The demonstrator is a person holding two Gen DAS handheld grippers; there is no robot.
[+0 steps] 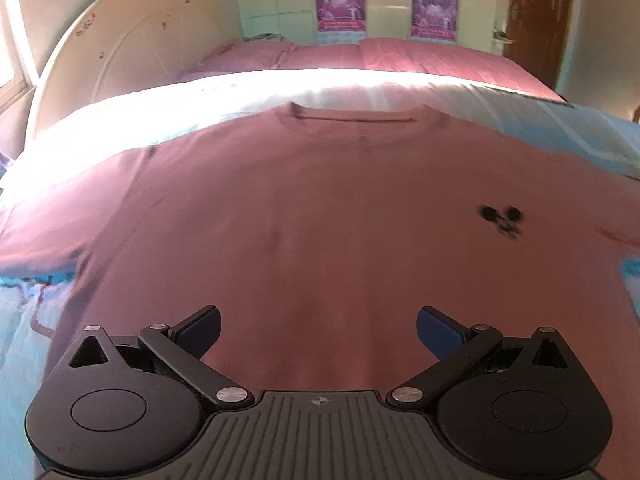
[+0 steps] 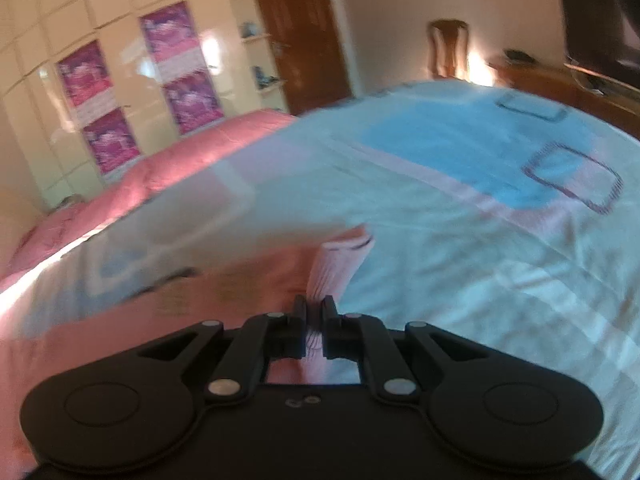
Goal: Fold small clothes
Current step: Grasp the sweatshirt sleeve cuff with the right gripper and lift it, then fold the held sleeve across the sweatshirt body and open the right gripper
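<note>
Pale blue patterned bedsheet (image 2: 460, 240) covers a bed, with a soft pink T-shirt (image 1: 320, 208) spread flat on it. Left claw (image 1: 318, 330) hovers above the shirt, jaws apart. Right claw (image 2: 314, 318) is clamped on the shirt's ribbed sleeve (image 2: 340, 268).

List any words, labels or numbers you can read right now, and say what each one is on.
None can be read.
Posters on the wardrobe: print too small and blurred.
Pink T-shirt: only a black mouse-head mark, no lettering.
Left gripper: a crosshair mark, no text.
Right gripper: a small looped logo, no letters.
</note>
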